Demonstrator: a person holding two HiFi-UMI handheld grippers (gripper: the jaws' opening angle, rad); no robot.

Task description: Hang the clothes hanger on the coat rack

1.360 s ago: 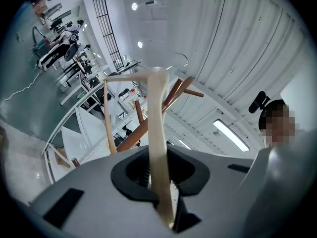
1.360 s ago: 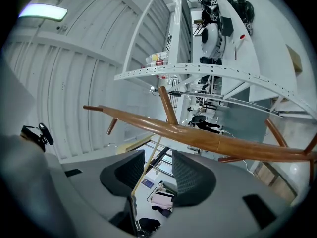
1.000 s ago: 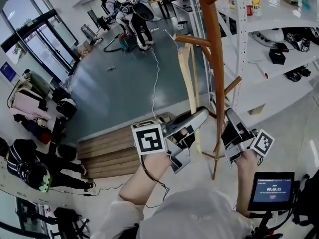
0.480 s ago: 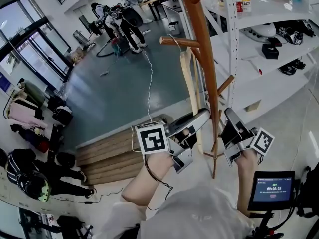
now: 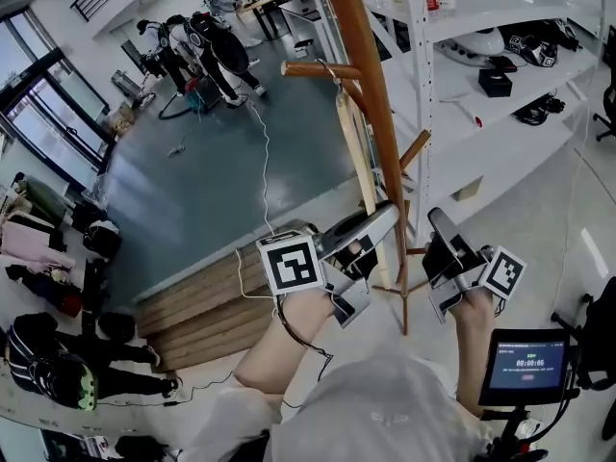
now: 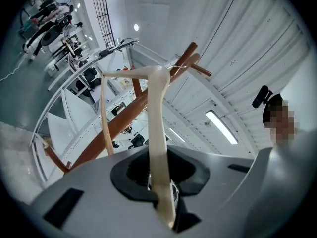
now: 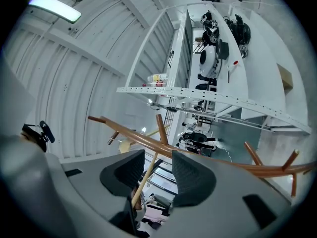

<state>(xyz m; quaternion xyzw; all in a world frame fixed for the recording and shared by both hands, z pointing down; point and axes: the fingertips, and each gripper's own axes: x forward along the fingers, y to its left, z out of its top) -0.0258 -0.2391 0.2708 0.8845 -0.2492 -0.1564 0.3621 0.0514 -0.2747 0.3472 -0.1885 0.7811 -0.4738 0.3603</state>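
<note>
The brown wooden coat rack point(image 5: 377, 133) rises in the middle of the head view, with a side peg point(image 5: 306, 68) pointing left. A pale wooden clothes hanger point(image 5: 356, 152) hangs by its wire hook over that peg. My left gripper point(image 5: 380, 221) is shut on the hanger's lower arm. In the left gripper view that arm of the hanger point(image 6: 157, 133) runs straight up from between the pads of the left gripper point(image 6: 159, 175), in front of the coat rack point(image 6: 126, 118). My right gripper point(image 5: 435, 223) stands open just right of the pole. In its own view the right gripper point(image 7: 158, 170) holds nothing.
White shelving point(image 5: 500, 27) with boxes and gear stands close behind the rack on the right. A low wooden platform point(image 5: 202, 296) lies left of the grippers, with a cable point(image 5: 265, 162) across the grey floor. People point(image 5: 207, 51) work far back. A small screen point(image 5: 525, 362) sits bottom right.
The hanger's hook, at the peg's tip a second ago, now sits further in along the peg. Both grippers have sunk slightly; the left grip is unchanged.
</note>
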